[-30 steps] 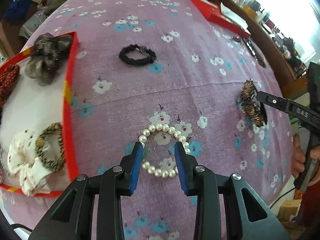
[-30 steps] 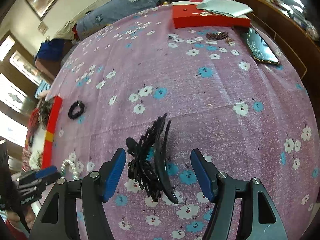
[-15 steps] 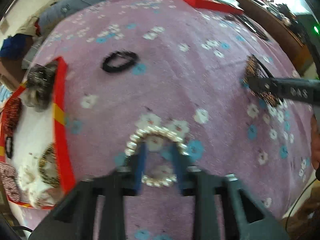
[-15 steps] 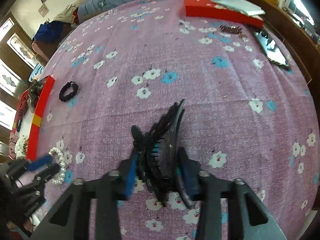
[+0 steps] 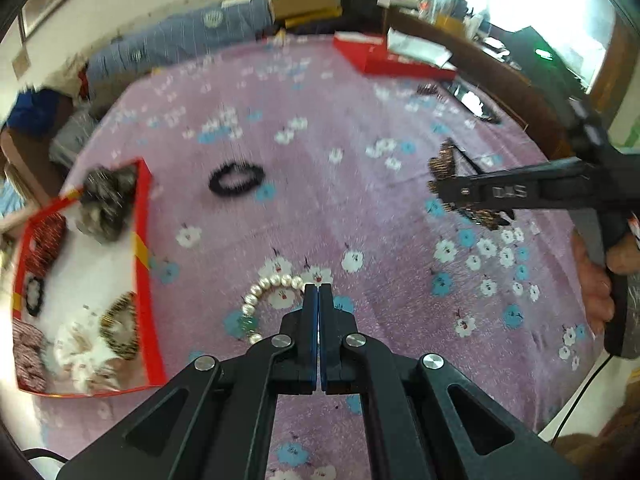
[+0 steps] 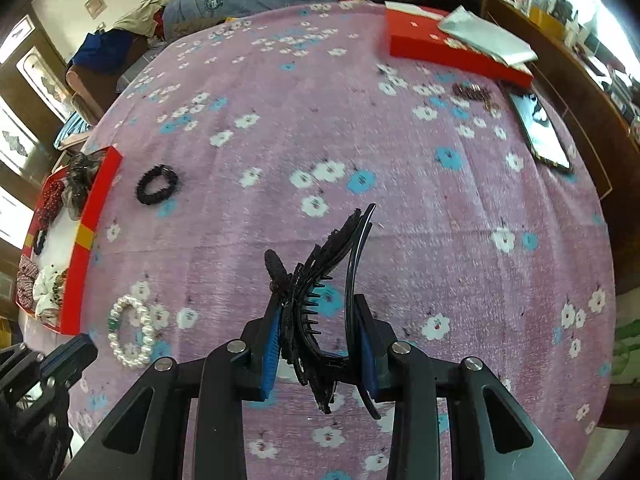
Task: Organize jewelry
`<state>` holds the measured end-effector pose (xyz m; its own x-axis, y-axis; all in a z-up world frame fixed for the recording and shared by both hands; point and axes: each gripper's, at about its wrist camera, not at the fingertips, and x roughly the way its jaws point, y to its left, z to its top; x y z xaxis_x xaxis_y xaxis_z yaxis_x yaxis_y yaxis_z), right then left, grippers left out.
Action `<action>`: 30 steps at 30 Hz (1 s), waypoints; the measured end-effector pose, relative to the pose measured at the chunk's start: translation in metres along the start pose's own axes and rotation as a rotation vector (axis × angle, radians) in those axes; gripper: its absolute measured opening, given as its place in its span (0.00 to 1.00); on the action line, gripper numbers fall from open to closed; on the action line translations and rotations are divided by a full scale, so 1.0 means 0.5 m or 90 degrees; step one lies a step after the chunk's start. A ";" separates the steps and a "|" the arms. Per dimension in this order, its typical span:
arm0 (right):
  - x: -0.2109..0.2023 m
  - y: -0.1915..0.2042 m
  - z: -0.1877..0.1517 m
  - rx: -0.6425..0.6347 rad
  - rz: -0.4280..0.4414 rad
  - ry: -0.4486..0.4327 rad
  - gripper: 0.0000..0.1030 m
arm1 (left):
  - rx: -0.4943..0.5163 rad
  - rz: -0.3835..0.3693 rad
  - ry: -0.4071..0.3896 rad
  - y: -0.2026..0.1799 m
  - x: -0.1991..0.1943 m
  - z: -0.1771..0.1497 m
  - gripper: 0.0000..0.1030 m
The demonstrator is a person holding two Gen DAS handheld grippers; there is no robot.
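The left gripper (image 5: 319, 292) has its blue pads pressed flat together, and from its own camera the pearl bracelet (image 5: 267, 292) curves away from the left side of the tips, so it looks pinched at one bead strand, though the contact point itself is hidden behind the pads. In the right wrist view the same bracelet (image 6: 130, 328) lies as a loop on the purple flowered cloth (image 6: 400, 200), just beside the tips of the left gripper (image 6: 68, 360) at the lower left. The right gripper (image 6: 320, 340) has just been closing and now clamps a black hair claw (image 6: 320, 280) between its pads, the claw's teeth and curved arm sticking out forward above the cloth. Seen from the left camera, the right gripper (image 5: 444, 196) reaches in from the right with a hand (image 5: 596, 280) on its handle. A black hair tie (image 6: 157, 184) lies alone on the cloth near a red-edged tray (image 6: 90, 232) that holds several fabric scrunchies (image 5: 106, 196). At the far side sit a red box (image 6: 440, 48) and a phone (image 6: 540, 132).
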<state>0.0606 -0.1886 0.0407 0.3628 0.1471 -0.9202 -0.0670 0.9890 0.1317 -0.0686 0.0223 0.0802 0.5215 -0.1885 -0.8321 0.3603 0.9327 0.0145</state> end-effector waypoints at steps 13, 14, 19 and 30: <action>-0.031 0.087 -0.021 -0.028 -0.002 -0.007 0.35 | 0.005 0.028 0.011 0.064 0.019 -0.025 0.37; -0.030 0.087 -0.026 -0.023 -0.001 -0.006 0.35 | -0.016 0.014 0.017 0.084 0.032 -0.023 0.43; -0.027 0.070 -0.048 0.005 0.008 -0.005 0.35 | -0.065 -0.035 0.056 0.131 0.078 -0.015 0.43; -0.014 0.030 -0.081 0.052 0.043 -0.008 0.35 | -0.027 -0.023 0.116 0.095 0.144 -0.019 0.36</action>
<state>0.0194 -0.1755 0.0343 0.3723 0.2134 -0.9033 -0.0157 0.9745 0.2237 -0.0212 0.0561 0.0154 0.3580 -0.1674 -0.9186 0.3419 0.9390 -0.0379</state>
